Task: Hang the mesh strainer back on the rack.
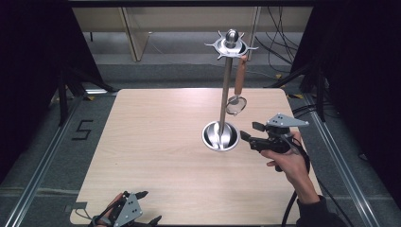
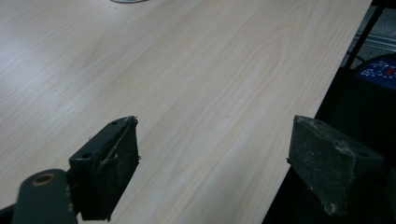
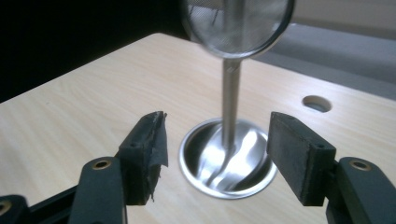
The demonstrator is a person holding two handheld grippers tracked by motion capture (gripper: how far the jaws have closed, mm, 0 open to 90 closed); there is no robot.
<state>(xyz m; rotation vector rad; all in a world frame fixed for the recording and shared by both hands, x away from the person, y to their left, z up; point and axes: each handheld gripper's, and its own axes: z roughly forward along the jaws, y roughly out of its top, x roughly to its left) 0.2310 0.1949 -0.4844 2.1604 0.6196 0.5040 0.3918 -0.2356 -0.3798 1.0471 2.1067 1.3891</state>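
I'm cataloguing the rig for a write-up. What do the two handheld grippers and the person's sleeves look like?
Both the left gripper and the right gripper are black, with two flat, worn, dusty black pads and brass-coloured rivets. Each carries a grey three-cornered plate dotted with small holes. A black cable trails from the right one. The right sleeve is dark.

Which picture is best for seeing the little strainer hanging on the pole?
The high view: the whole strainer shows, wooden handle hooked at the stand's top, mesh bowl hanging down. The right gripper view shows just its blurry mesh bowl, close up. The left gripper view shows table.
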